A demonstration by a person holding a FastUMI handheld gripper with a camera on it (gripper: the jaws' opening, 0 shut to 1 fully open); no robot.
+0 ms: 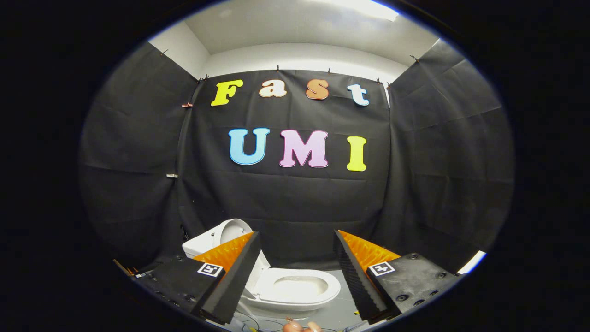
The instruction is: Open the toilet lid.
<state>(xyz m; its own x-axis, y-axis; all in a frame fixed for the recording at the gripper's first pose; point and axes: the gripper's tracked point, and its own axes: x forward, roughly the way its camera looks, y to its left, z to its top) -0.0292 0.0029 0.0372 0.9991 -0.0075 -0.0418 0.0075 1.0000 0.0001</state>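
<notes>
Two fingers of your tool (295, 258) stand wide apart, holding nothing; beyond them the white toilet (295, 289) shows its lid (233, 230) raised.

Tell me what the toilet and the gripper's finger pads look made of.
Toilet: glossy white, probably ceramic, with soft highlights on the seat rim; its raised lid may be plastic. Finger pads of the open hand-held gripper: matte black, ribbed, likely rubber or foam.
</notes>
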